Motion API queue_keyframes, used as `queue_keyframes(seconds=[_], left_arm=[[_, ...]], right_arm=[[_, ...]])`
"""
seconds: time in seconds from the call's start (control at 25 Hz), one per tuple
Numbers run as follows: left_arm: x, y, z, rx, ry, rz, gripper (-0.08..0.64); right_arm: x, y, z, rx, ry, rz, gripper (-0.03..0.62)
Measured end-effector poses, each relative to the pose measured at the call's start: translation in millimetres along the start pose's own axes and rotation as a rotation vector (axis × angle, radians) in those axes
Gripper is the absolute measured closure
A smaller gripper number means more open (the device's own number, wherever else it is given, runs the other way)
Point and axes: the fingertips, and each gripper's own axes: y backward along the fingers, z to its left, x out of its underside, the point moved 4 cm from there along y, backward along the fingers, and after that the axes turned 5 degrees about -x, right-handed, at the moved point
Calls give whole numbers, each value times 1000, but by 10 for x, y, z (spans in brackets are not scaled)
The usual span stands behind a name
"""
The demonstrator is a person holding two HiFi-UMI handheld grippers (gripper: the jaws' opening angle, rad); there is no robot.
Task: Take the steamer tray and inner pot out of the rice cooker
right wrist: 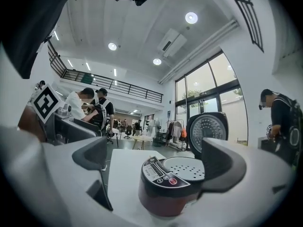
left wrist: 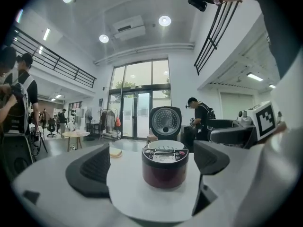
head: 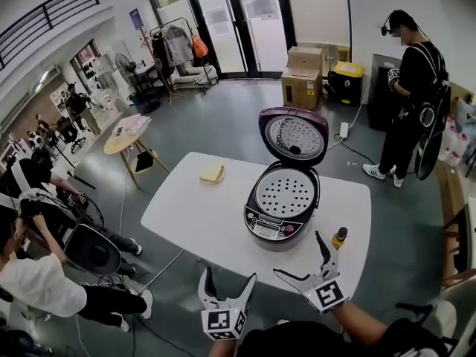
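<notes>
Currently I hold my left gripper (head: pixel 230 275) and right gripper (head: pixel 299 253) short of the round maroon rice cooker (head: pixel 277 225) on the white desk (head: pixel 186 207), both sets of fingers (left wrist: pixel 92 171) spread and empty. Its lid (head: pixel 295 136) stands open, leaving the perforated silver steamer tray (head: pixel 285 193) exposed inside for lifting.

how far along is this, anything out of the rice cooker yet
Done: the lid of the rice cooker stands open. In hand: nothing; the left claw and right claw are both open and empty, short of the cooker. Left: the steamer tray sits in the cooker, and the inner pot, hidden beneath it, comes out after.
</notes>
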Motion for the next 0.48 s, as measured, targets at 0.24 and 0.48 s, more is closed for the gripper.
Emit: queue_keyframes(seconds=[0.24, 0.48], left_arm=[[6, -601, 104, 97, -7, 3, 49], [-150, -1094, 206, 219, -19, 3, 63]], right_arm=[[18, -305, -154, 35, 25, 2, 0], [-9, -538, -302, 156, 4, 35, 0]])
